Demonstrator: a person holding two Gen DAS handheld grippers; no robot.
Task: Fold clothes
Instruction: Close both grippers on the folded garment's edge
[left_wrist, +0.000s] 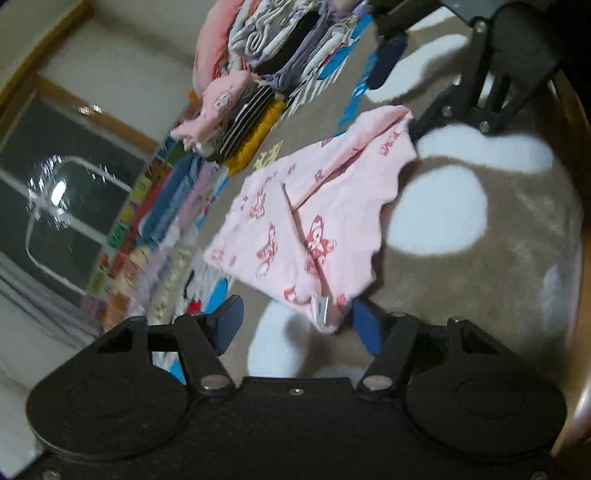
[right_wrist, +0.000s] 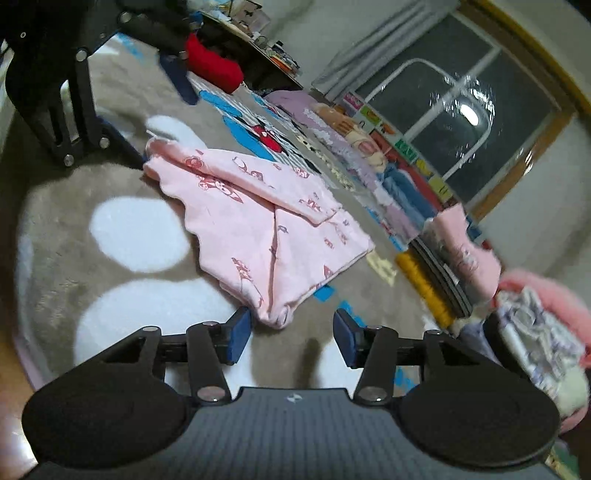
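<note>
Item: pink printed garment (left_wrist: 295, 221), partly folded, lying flat on the beige rug (left_wrist: 498, 295) with white patches; one flap already turned over its middle

Left tool (left_wrist: 295, 325): mine, fingers spread wide, holding nothing; the garment's near corner, the one with the small white label, lies between the blue pads (left_wrist: 229, 325), not pinched

Right tool (right_wrist: 291, 332): mine, likewise spread and unloaded; the opposite corner of the garment sits just ahead of its gap, nearer the left pad

Surroundings: folded clothes stack (left_wrist: 236, 129) beside the garment on the rug, apart from it; dark window (right_wrist: 461, 110) beyond

Step in hand, as I judge it: take both end corners for the next fold

Handling notes: close each tool on all layers at its corner, not the top layer alone; lift both together and level, so the turned flap does not slide open; lay edge on edge, then release
</note>
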